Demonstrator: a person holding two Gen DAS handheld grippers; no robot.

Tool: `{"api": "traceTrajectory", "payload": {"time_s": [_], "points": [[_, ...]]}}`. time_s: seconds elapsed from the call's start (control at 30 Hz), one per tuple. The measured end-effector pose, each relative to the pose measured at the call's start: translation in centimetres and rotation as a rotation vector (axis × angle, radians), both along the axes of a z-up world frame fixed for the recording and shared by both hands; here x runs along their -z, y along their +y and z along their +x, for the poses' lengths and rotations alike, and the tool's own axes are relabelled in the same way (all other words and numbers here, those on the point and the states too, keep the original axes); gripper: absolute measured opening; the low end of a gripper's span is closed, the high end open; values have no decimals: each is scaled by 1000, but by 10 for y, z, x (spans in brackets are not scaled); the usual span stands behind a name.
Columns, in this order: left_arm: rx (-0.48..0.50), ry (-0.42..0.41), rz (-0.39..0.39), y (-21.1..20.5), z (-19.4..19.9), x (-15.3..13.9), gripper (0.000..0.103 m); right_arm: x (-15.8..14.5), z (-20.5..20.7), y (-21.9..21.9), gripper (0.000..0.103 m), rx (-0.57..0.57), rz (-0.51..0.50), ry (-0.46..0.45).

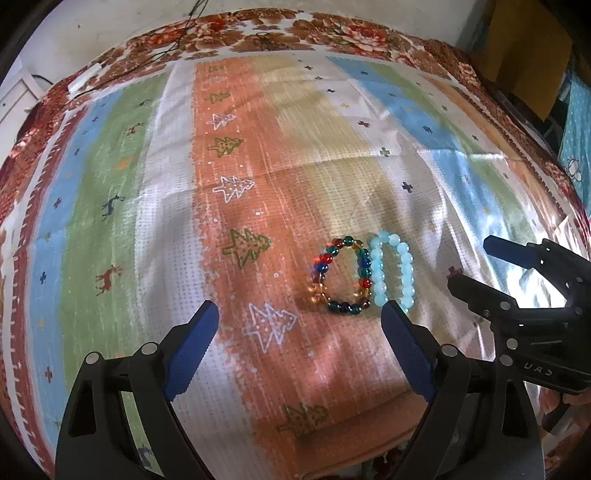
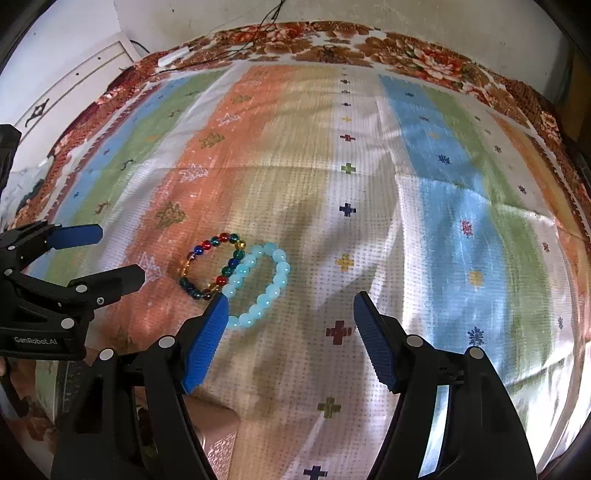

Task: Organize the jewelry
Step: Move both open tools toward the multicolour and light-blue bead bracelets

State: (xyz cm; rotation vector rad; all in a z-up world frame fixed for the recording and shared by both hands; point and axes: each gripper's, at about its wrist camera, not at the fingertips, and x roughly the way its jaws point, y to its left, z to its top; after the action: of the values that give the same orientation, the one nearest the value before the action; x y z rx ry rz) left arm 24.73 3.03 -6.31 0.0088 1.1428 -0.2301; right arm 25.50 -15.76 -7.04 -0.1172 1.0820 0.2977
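Observation:
Two bead bracelets lie side by side, touching, on a striped cloth. The multicoloured bracelet (image 1: pixel 341 275) (image 2: pixel 212 264) has red, blue, green and amber beads. The pale blue bracelet (image 1: pixel 393 271) (image 2: pixel 258 286) lies to its right. My left gripper (image 1: pixel 300 312) hangs open above the cloth, its right fingertip just short of the near ends of both bracelets. My right gripper (image 2: pixel 290 304) is open too, its left fingertip over the near end of the pale blue bracelet. Nothing sits between either pair of pads. Each gripper shows in the other's view: the right gripper (image 1: pixel 476 266) and the left gripper (image 2: pixel 122 254).
The striped cloth (image 1: pixel 236 206) (image 2: pixel 424 229) with tree, deer and cross motifs lies over a red floral bedspread (image 1: pixel 332 33). A pale pink box corner (image 2: pixel 218 439) shows under my right gripper. Thin cables (image 1: pixel 173 40) and a white wall run along the far edge.

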Motion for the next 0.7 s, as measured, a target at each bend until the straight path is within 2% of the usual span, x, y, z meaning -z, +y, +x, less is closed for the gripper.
{"api": "traceTrajectory", "payload": {"time_s": [0.23, 0.57, 0.7], "points": [[66, 40, -4, -3, 13, 13, 88, 10, 11, 5, 70, -4, 6, 19], [84, 70, 0, 0, 32, 31, 86, 24, 23, 11, 70, -13, -14, 36], [115, 74, -10, -6, 37, 32, 79, 30, 29, 14, 70, -18, -21, 43]]}}
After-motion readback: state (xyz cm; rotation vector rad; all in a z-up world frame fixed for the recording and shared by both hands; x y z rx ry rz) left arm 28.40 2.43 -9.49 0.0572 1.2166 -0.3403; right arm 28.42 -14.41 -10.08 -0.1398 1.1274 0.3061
